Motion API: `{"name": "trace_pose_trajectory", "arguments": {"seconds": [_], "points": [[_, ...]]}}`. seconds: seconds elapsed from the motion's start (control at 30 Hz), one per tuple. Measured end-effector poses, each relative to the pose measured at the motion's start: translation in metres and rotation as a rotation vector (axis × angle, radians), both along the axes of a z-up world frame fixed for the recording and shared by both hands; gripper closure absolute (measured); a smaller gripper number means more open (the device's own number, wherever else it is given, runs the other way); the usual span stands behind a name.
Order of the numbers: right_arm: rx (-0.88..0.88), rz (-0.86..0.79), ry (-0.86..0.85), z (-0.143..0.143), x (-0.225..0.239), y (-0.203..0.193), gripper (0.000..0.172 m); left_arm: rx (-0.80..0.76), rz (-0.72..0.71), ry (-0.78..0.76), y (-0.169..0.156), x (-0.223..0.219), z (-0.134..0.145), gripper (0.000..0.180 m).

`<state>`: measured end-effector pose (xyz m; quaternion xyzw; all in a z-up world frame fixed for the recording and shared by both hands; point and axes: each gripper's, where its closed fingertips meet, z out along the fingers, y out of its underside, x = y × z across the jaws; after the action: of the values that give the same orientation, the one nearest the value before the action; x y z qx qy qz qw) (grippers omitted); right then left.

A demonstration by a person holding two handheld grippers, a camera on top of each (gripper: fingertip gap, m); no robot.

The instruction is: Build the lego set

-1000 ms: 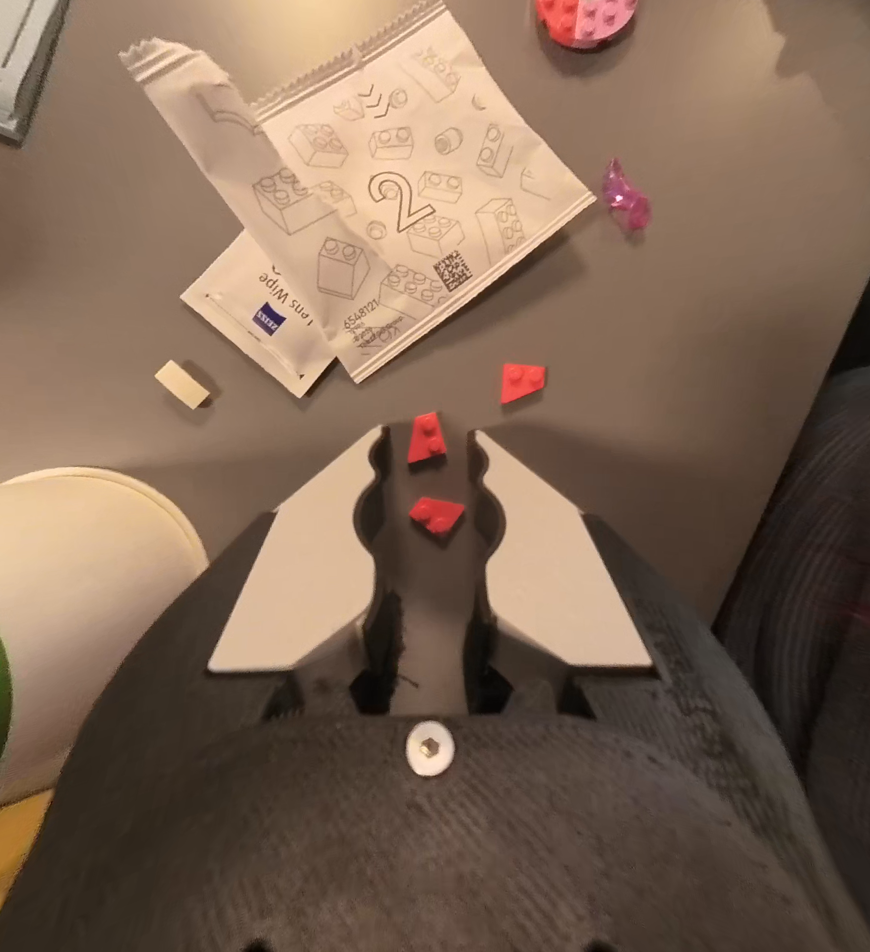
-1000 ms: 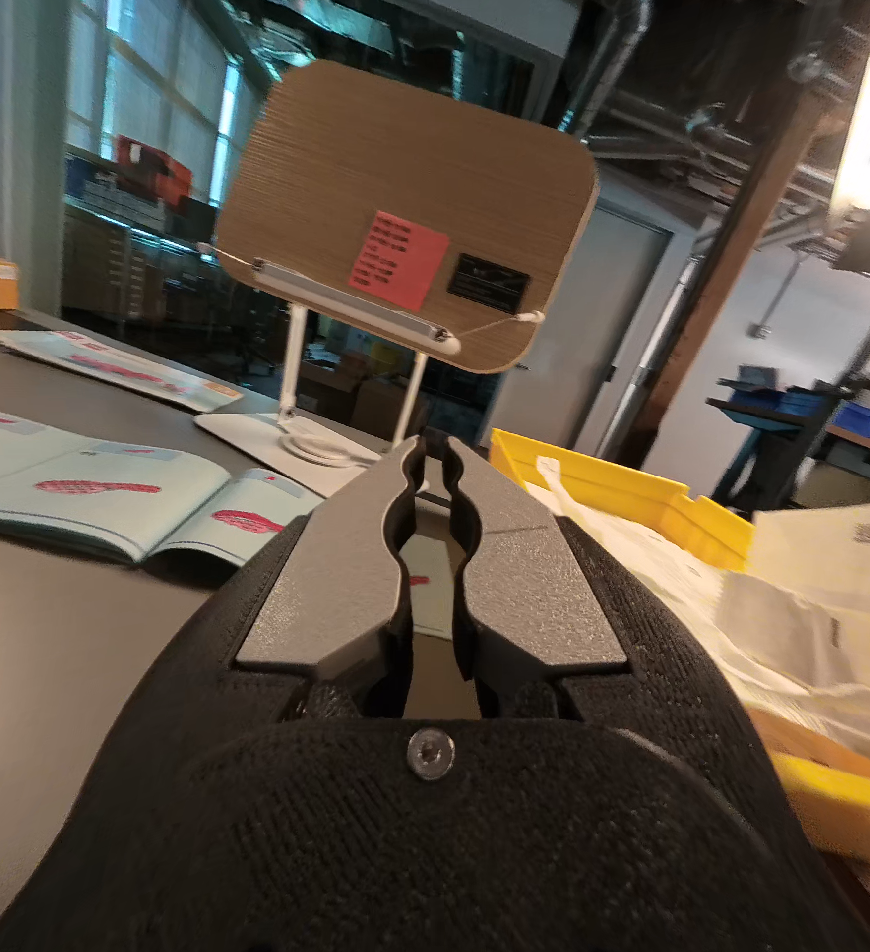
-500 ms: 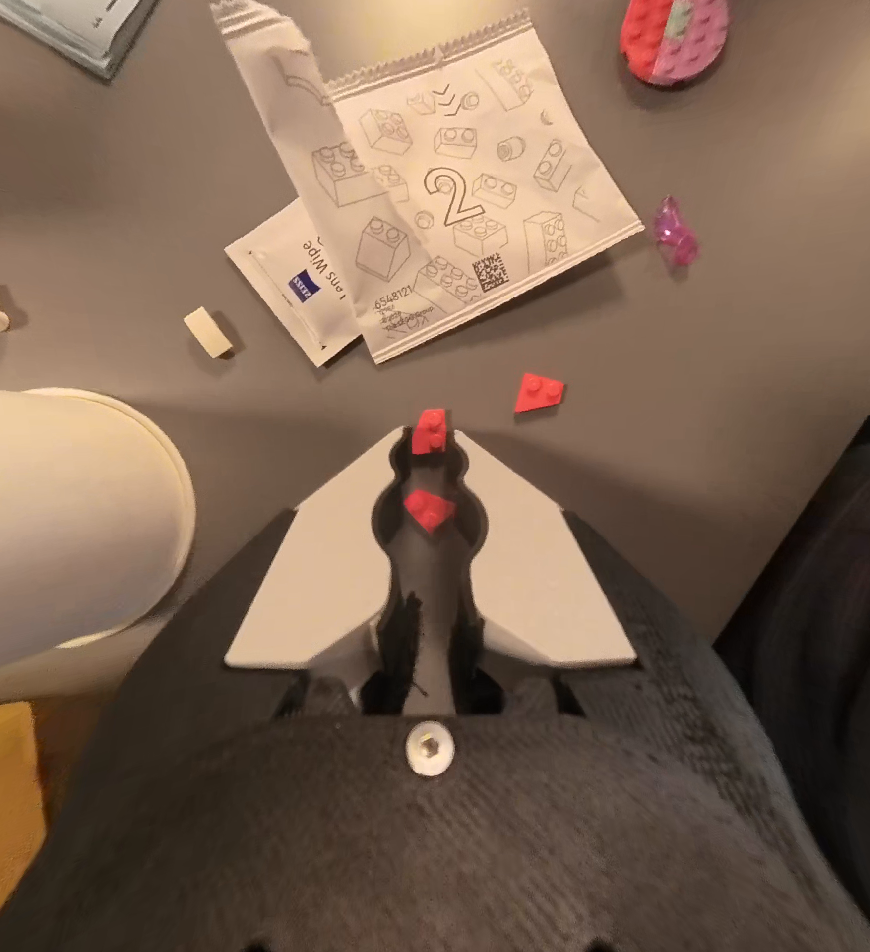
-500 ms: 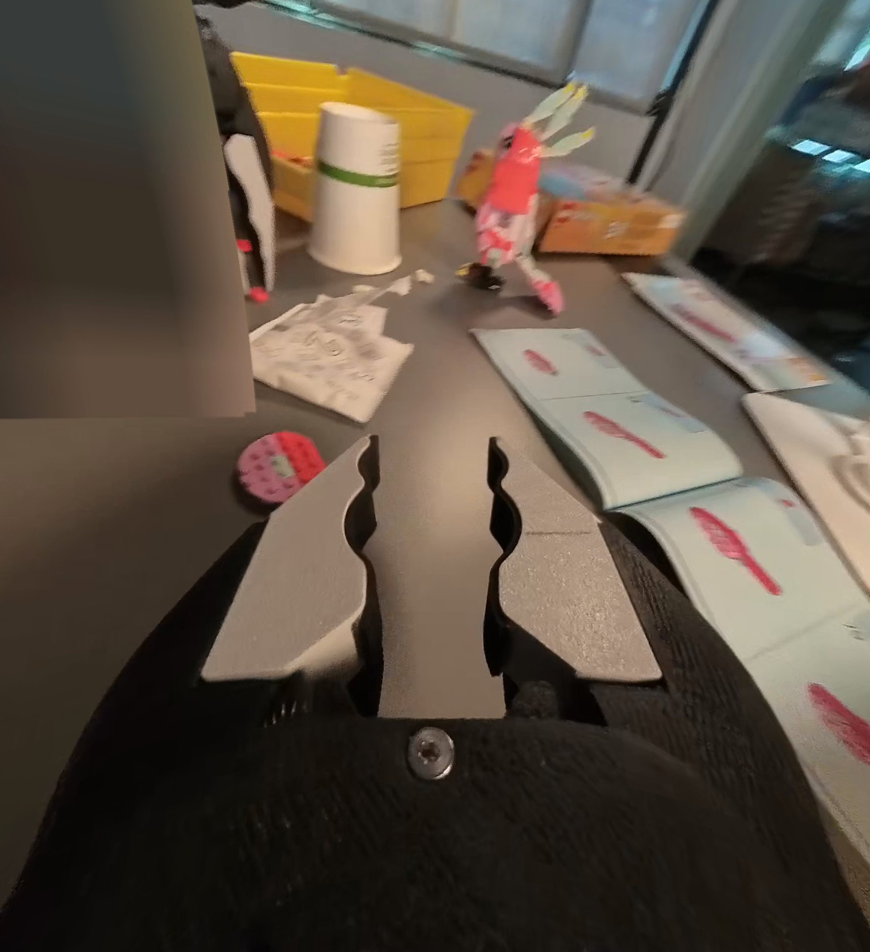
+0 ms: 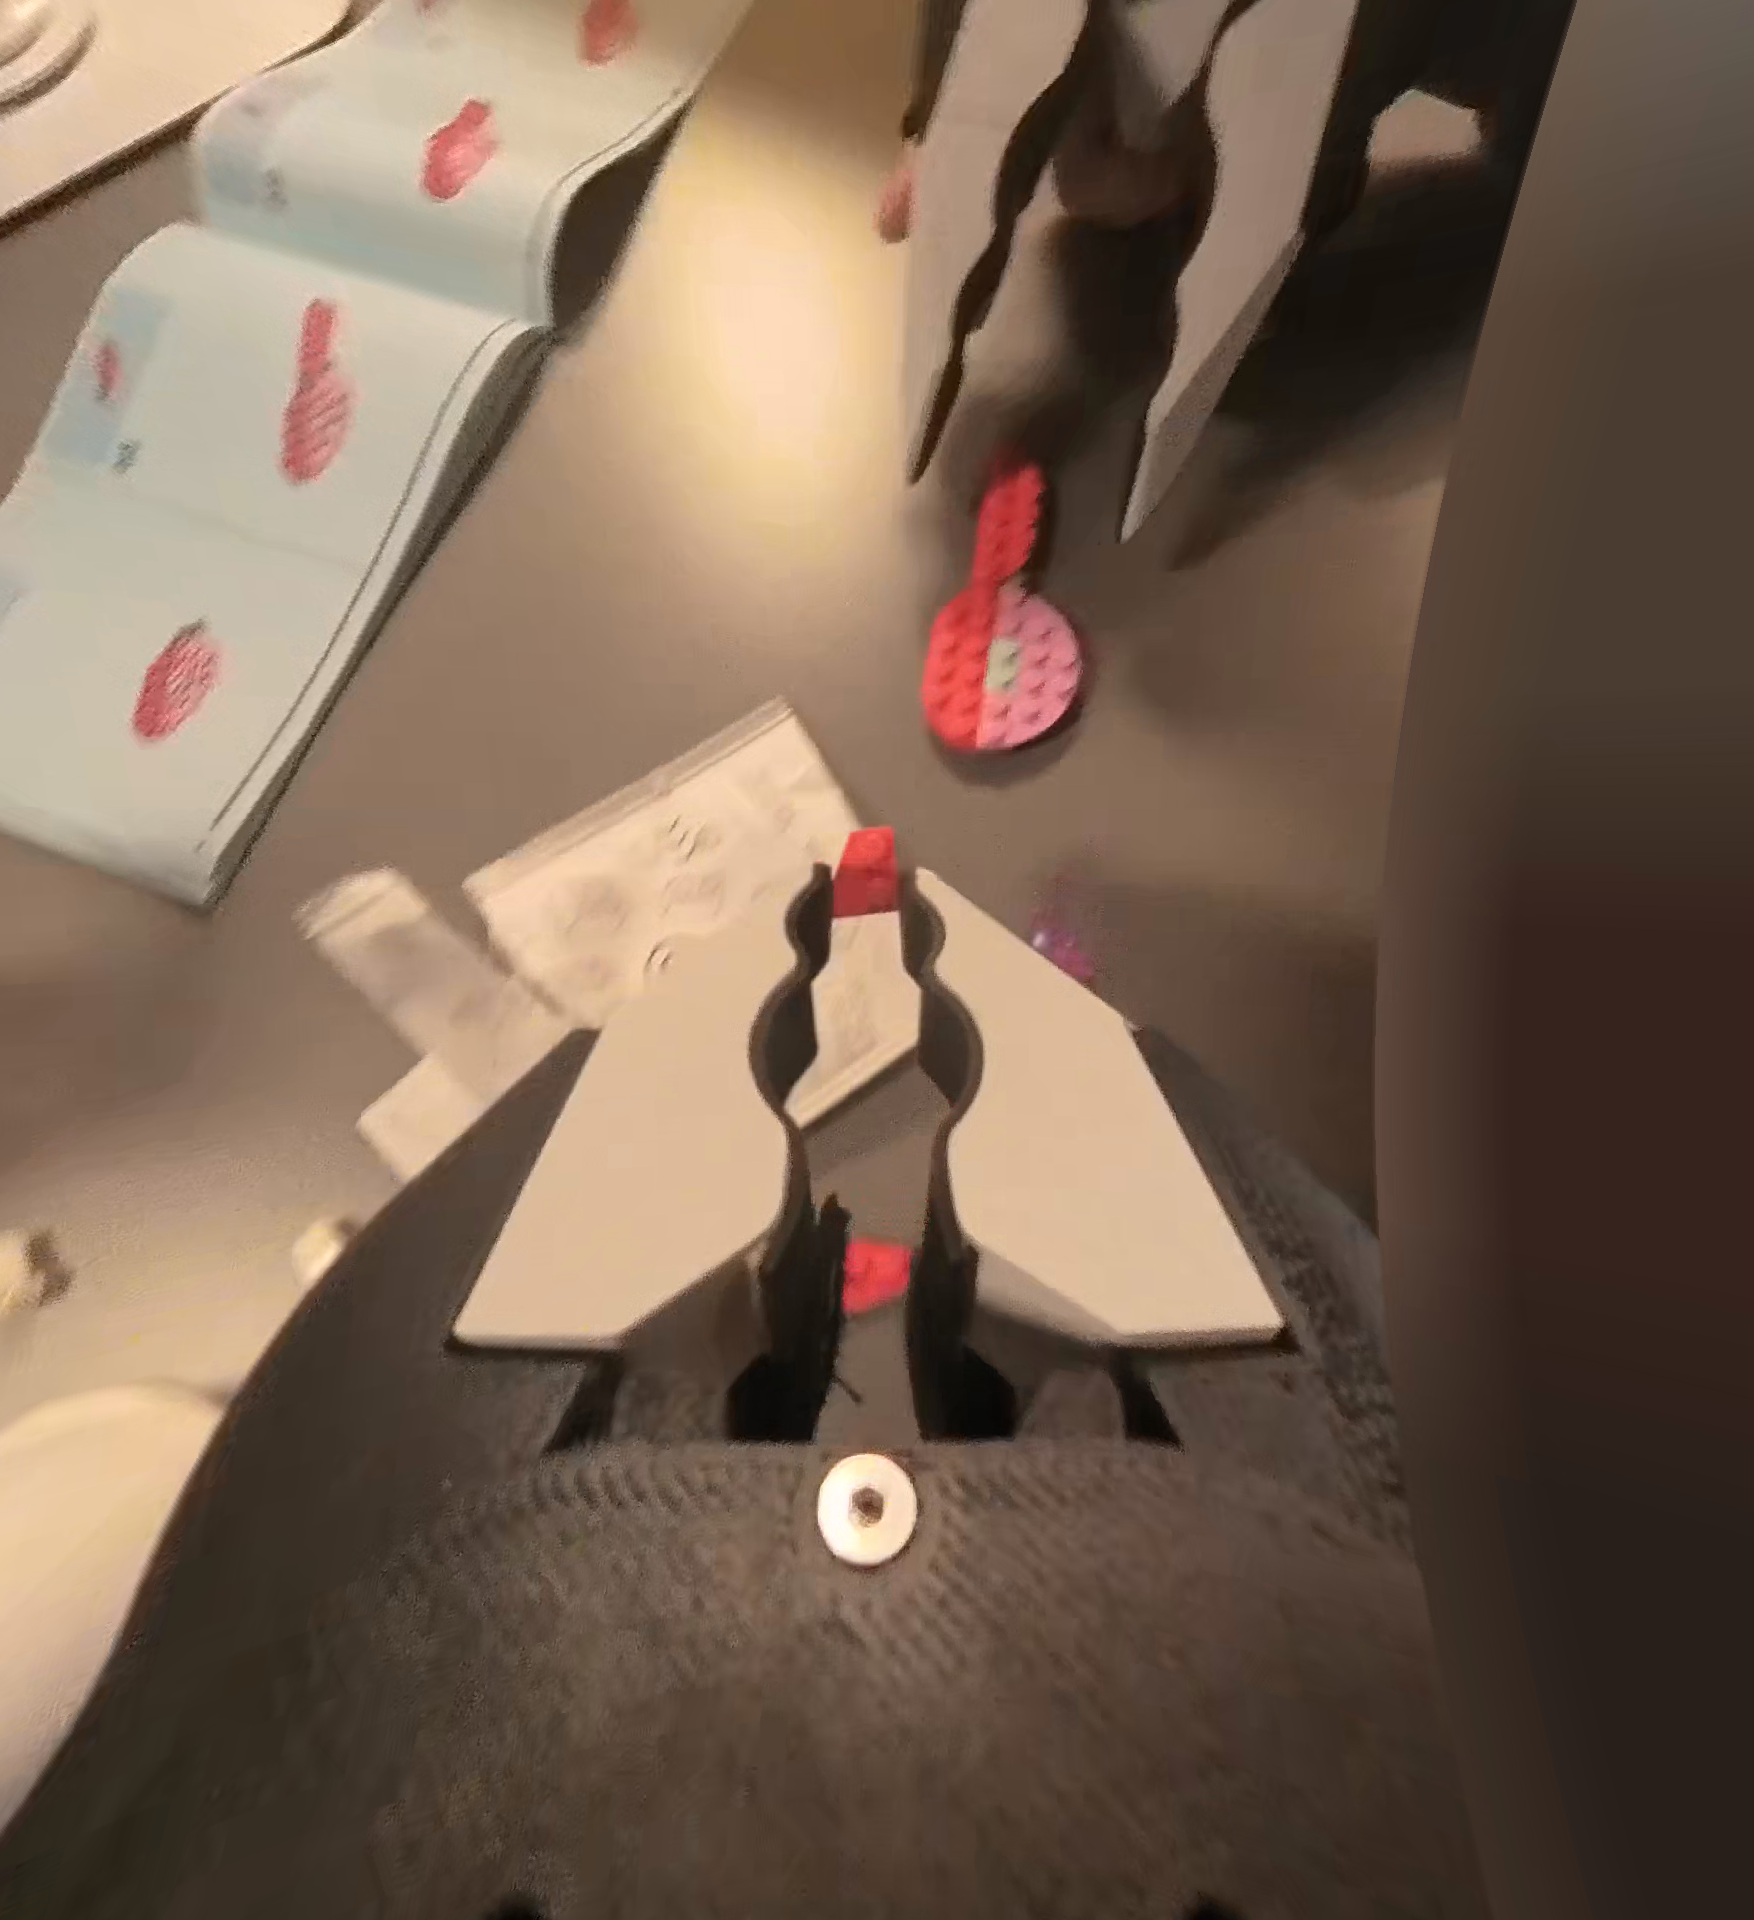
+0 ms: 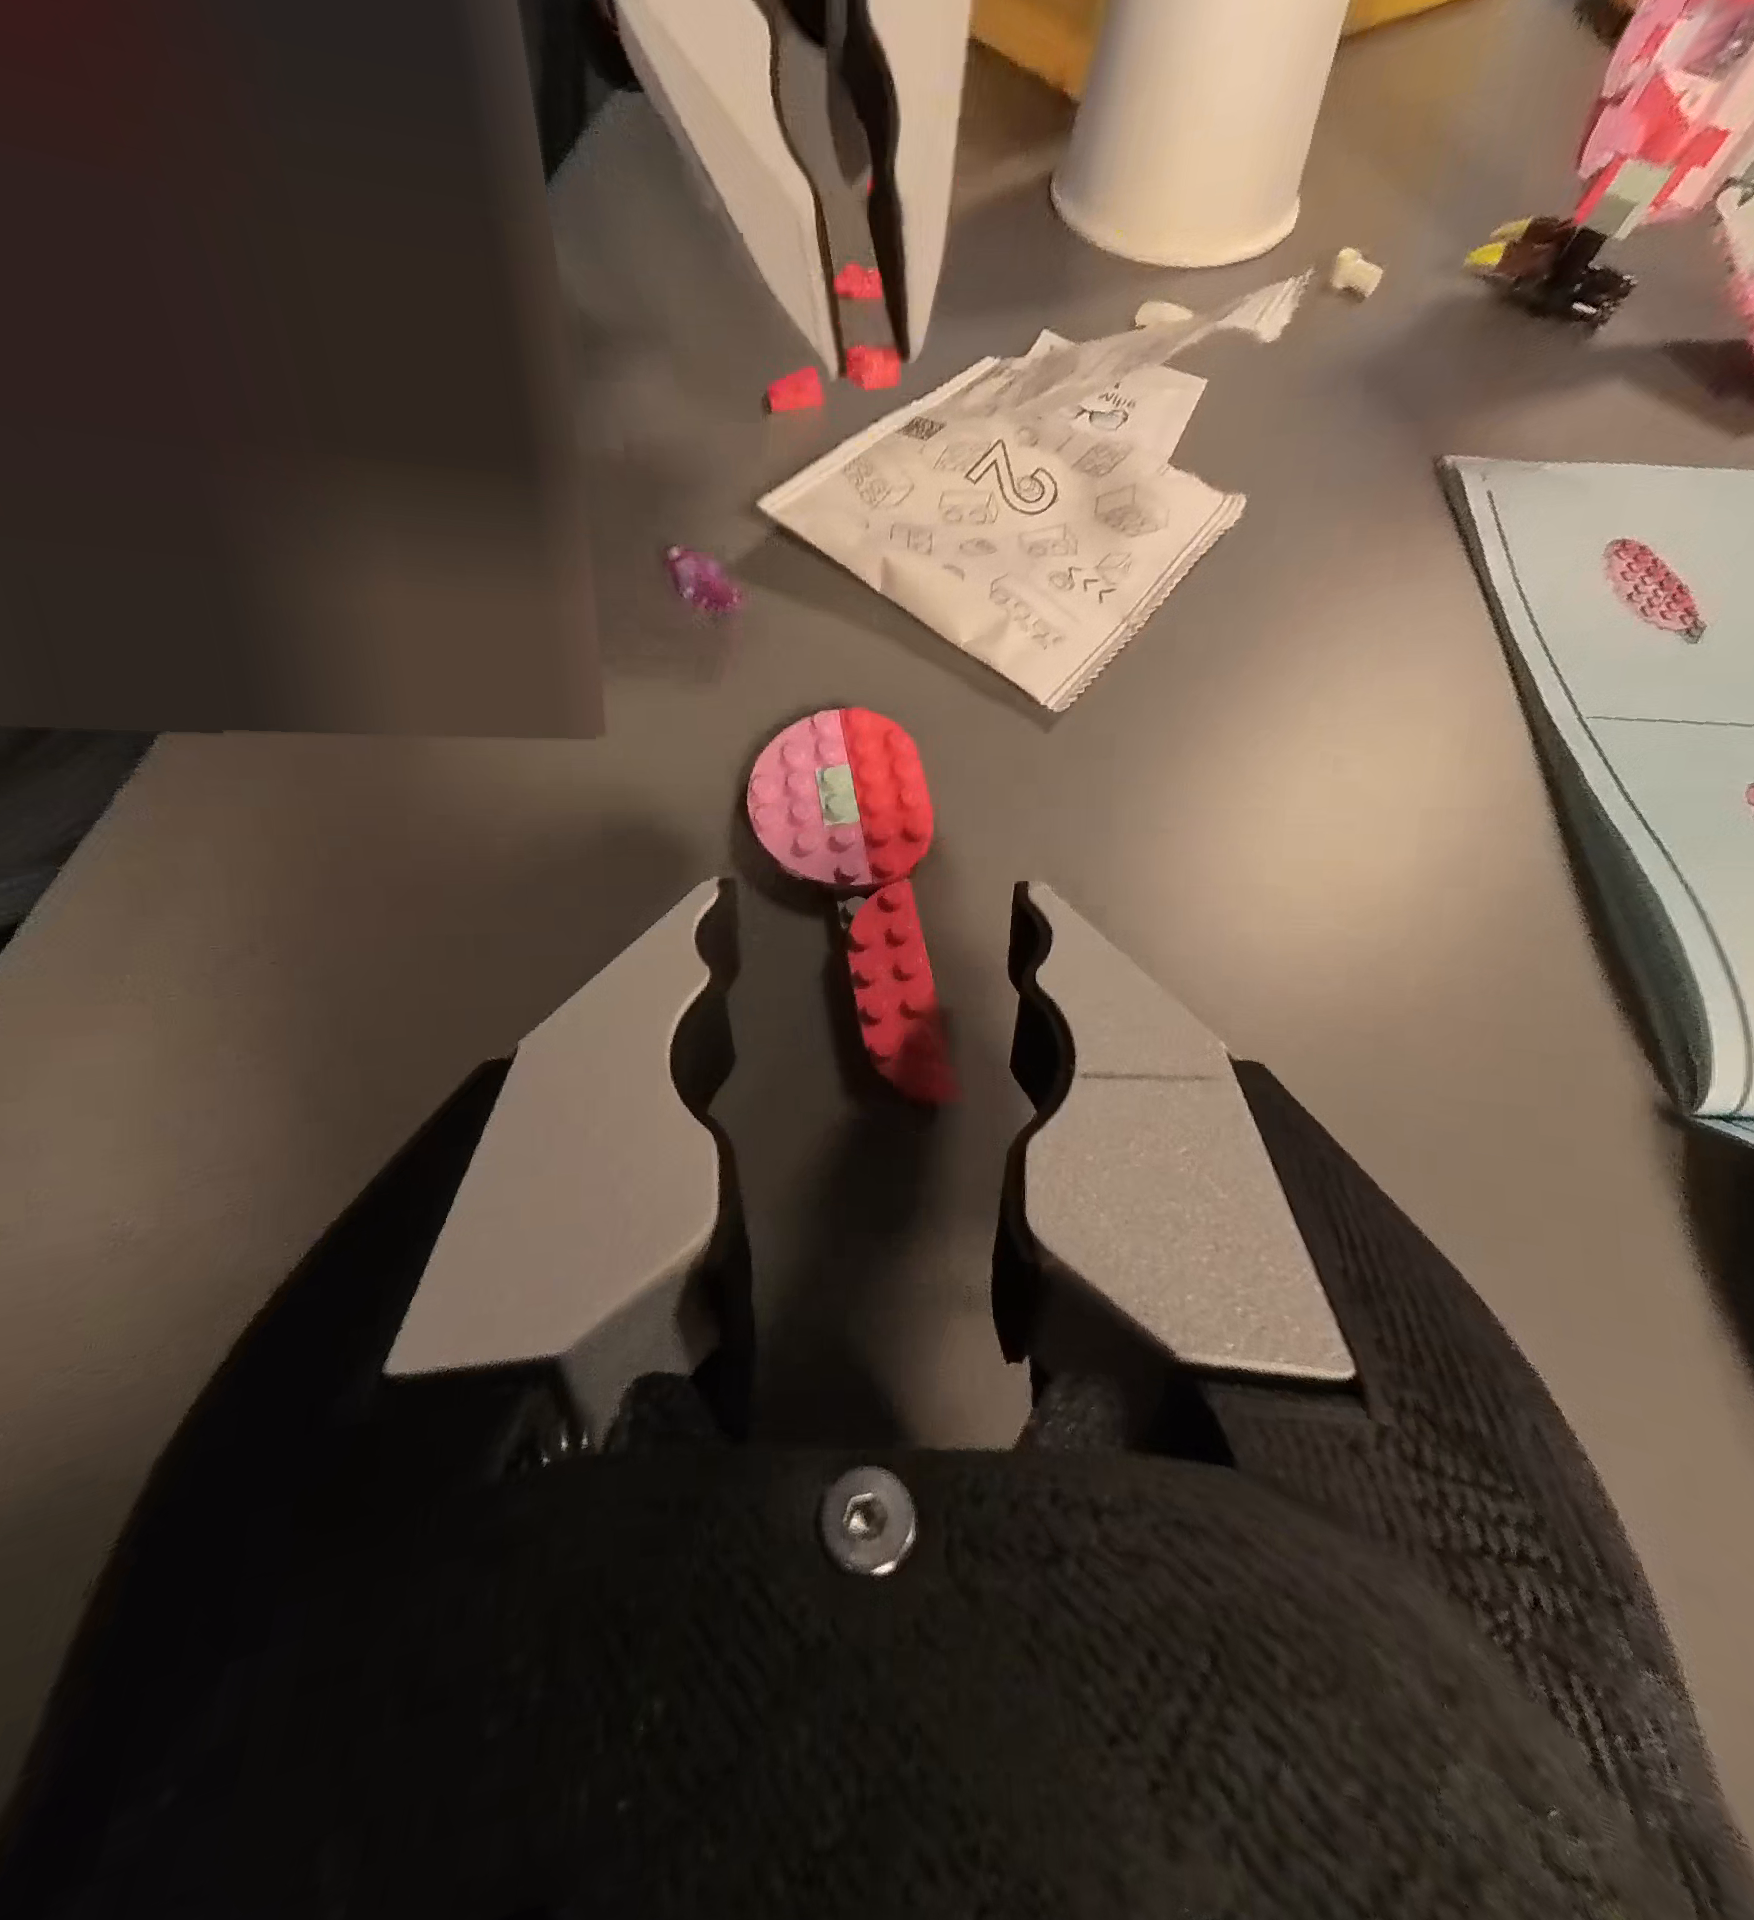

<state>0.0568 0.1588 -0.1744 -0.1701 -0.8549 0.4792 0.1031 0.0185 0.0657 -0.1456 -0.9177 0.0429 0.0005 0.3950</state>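
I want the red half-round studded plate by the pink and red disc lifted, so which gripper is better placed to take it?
Right, probably. The right gripper is open with the red half-round studded plate between its fingers, untouched. The left gripper already pinches a small red brick, farther off.

A grey-brown worktop (image 6: 1268, 831) carries a round pink-and-red studded plate (image 6: 837, 810) with a red half-round plate (image 6: 894, 997) touching its edge. Beyond lie a printed paper bag (image 6: 1018, 530), a small purple piece (image 6: 701, 577), loose red bricks (image 6: 795, 390), a white paper cup (image 6: 1190, 125) and an open pale-blue booklet (image 6: 1683, 727).
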Motion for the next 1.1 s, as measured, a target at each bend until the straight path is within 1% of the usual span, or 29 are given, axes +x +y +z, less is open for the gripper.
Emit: {"name": "trace_pose_trajectory", "arguments": {"seconds": [0.1,0.2,0.37,0.5,0.67,0.97,1.1], "points": [[0.05,-0.008,0.026,-0.005,0.003,0.001,0.12,-0.011,-0.054,-0.016,0.023,0.012,-0.003,0.169],[0.106,-0.008,0.024,-0.013,0.006,0.001,0.122,-0.019,-0.077,-0.054,0.039,0.017,-0.007,0.169],[0.144,-0.001,0.031,-0.018,0.007,0.001,0.131,-0.065,-0.113,-0.04,0.051,0.02,-0.017,0.169],[0.146,-0.009,0.036,-0.018,0.006,0.001,0.132,-0.111,-0.126,0.014,0.049,0.014,-0.022,0.168],[0.147,-0.016,0.035,-0.018,0.005,0.002,0.134,-0.092,-0.101,-0.006,0.046,0.011,-0.019,0.169],[0.143,-0.005,0.015,-0.019,0.008,0.002,0.144,-0.108,-0.052,-0.005,0.023,0.004,-0.021,0.169],[0.14,-0.008,0.006,-0.019,0.008,0.003,0.144,-0.105,-0.037,-0.016,0.018,0.001,-0.022,0.168]]}}
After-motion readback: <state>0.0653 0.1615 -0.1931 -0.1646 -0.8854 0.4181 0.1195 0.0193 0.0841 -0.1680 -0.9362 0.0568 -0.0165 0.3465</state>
